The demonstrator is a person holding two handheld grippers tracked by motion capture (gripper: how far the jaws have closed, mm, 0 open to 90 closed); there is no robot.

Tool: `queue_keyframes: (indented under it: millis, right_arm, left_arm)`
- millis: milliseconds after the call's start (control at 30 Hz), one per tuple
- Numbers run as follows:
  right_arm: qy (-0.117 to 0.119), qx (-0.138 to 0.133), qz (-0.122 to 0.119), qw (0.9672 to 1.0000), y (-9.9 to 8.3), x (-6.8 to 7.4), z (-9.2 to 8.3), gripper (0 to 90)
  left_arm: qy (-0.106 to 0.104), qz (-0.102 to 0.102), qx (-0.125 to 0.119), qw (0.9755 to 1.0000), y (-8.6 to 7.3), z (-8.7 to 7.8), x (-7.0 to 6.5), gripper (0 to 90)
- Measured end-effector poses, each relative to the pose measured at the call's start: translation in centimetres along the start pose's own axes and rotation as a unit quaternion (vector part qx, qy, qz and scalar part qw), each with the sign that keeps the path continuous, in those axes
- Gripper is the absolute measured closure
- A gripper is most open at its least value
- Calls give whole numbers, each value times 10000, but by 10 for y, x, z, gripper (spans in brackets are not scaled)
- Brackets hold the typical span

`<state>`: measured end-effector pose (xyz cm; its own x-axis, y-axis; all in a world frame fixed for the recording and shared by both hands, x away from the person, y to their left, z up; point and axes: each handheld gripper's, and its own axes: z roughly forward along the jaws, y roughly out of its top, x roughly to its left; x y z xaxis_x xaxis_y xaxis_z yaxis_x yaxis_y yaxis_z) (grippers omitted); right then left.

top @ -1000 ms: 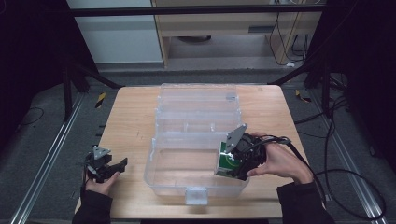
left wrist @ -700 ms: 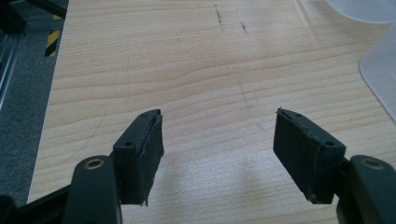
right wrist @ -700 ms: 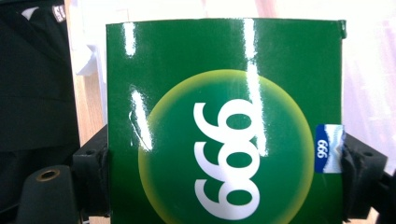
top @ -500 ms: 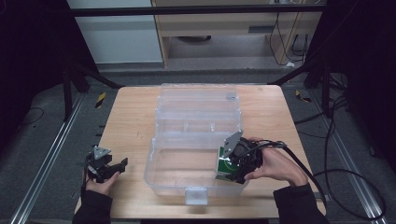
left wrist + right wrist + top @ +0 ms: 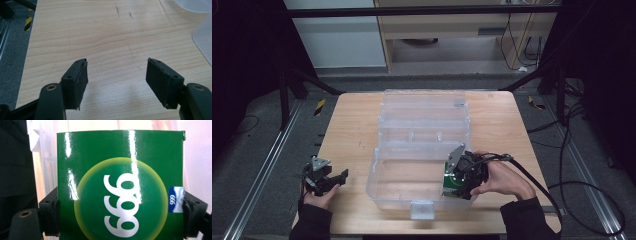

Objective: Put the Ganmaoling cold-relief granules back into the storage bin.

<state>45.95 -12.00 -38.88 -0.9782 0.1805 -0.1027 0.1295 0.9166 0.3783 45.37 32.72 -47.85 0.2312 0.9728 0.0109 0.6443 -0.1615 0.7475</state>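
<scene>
Right gripper [image 5: 451, 186] clamped on green box [image 5: 120, 185], low inside clear plastic bin [image 5: 387, 192] by its right wall; glossy sides could slip, corner may catch the wall. Left gripper [image 5: 117, 77] open over desk [image 5: 100, 37]

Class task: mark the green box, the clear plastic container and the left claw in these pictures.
green box [image 5: 120, 187], right gripper view, on its printed front face.
clear plastic container [image 5: 382, 177], high view, on its near-left wall.
left claw [image 5: 116, 82], left gripper view, midway between its open fingertips.

Green box [image 5: 120, 185] with a yellow-rimmed circle, white "999"; black tools.
</scene>
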Motion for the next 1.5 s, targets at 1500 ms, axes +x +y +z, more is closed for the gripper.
queue_keyframes:
  millis: [1500]
  right_arm:
    - [-1446,-1903,1684,9563,-68,-6,-55,54]
  left_arm:
    - [-16,29,31,10000,0,0,-1,337]
